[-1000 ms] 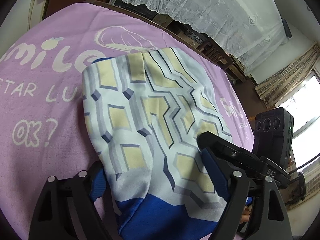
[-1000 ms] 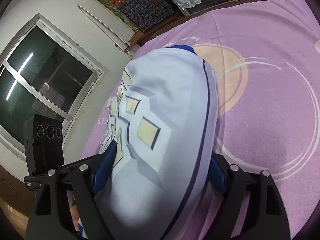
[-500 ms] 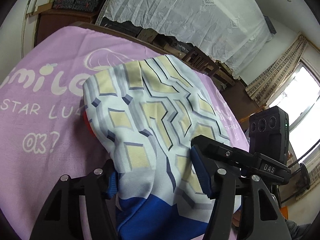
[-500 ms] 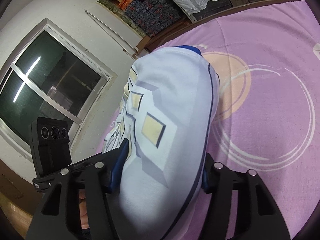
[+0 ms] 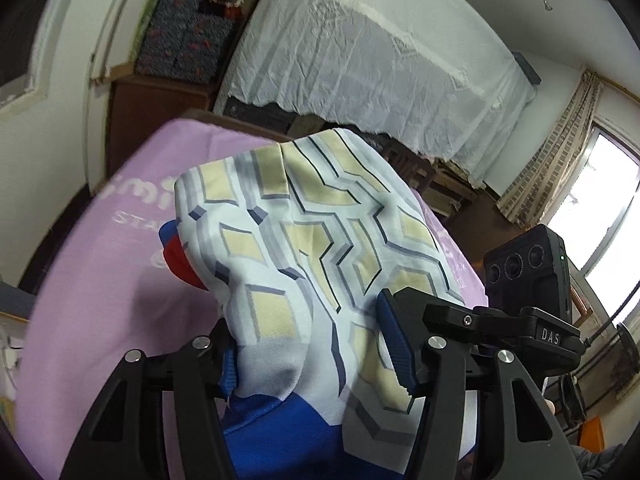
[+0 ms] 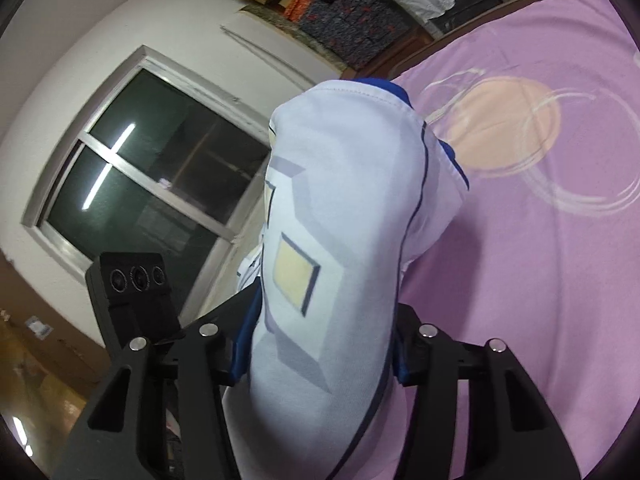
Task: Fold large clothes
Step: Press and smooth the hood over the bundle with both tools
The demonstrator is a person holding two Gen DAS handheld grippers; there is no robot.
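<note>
A bulky folded garment (image 5: 320,220), pale blue with yellow and grey geometric blocks, blue and red parts below, hangs lifted over the purple printed bedsheet (image 5: 100,280). My left gripper (image 5: 312,344) has its jaws closing on one bunched end, blue pads pressing the cloth from both sides. In the right wrist view the garment (image 6: 352,160) rises as a thick white roll. My right gripper (image 6: 320,344) has its jaws closing on this end, pads squeezing the fabric, above the bedsheet (image 6: 540,260) with its peach circle print.
A white lace cloth (image 5: 380,60) covers furniture beyond the bed. Stacked patterned boxes (image 5: 180,40) sit on a wooden cabinet by the wall. A dark window (image 6: 152,172) is close on the right gripper's left. A bright window (image 5: 600,200) is at far right.
Both grippers' jaws have narrowed onto the garment and both hands have risen, lifting it off the sheet. More of the room and less of the sheet now shows.
</note>
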